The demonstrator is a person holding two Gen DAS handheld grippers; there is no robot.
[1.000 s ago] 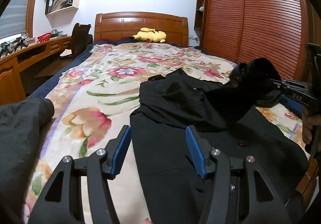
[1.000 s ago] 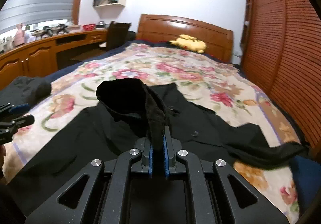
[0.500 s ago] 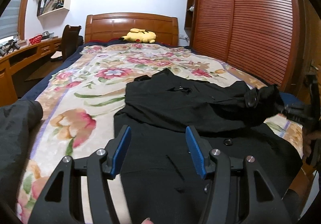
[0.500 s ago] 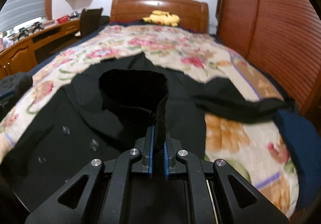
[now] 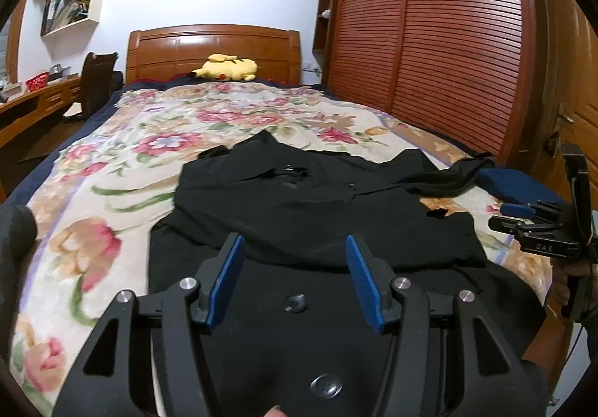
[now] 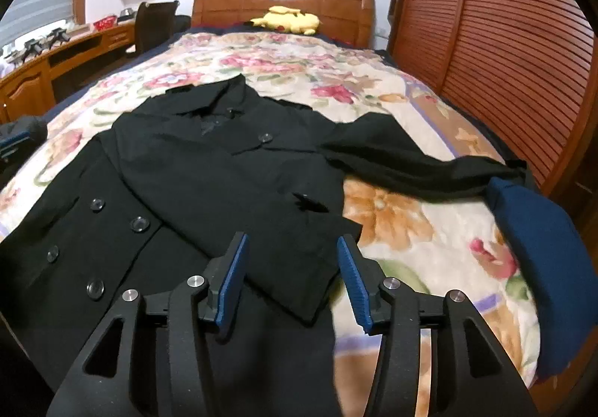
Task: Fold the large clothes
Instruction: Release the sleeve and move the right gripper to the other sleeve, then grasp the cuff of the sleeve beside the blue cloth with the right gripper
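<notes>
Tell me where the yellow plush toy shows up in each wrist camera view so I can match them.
Left wrist view: the yellow plush toy lies upper centre-left, at the head of the bed.
Right wrist view: the same toy sits top centre, slightly right.
Shared landmark: the wooden headboard directly behind it in both.

black coat (image 6: 209, 170) hem cut off at bottom edge, shelf (image 5: 71, 5) contents too small to tell

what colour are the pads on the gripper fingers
Blue, on black fingers; clearest in the right wrist view.
</notes>
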